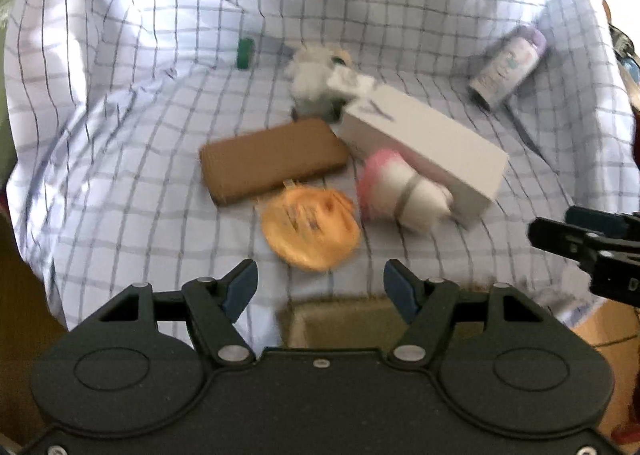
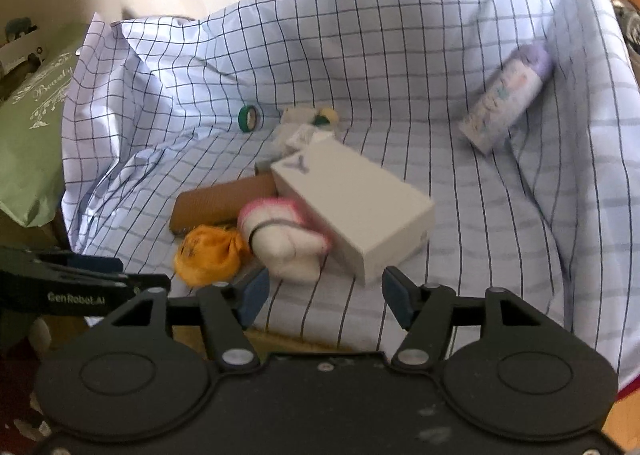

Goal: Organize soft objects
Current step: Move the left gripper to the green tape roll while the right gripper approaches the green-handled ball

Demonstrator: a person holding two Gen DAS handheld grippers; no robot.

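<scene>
On the checked cloth (image 1: 120,175), a white box (image 1: 424,147) is crowding the pink-white rolled towel (image 1: 400,195), an orange pouch (image 1: 312,231) lying beside. The towel's long axis is running parallel to the box. Left gripper (image 1: 320,291) and right gripper (image 2: 324,295) are both hovering spread, empty.

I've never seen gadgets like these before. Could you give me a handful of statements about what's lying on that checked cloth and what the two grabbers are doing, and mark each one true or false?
1. Both the left gripper and the right gripper are open and hold nothing. True.
2. The pink-and-white rolled cloth lies against the white box. True.
3. The purple-capped can stands upright in the middle of the checked cloth. False: it lies tilted near the right edge.
4. The orange soft item sits on top of the white box. False: it rests on the cloth in front of the brown flat case.
5. A green tape roll lies farther back. True.
</scene>
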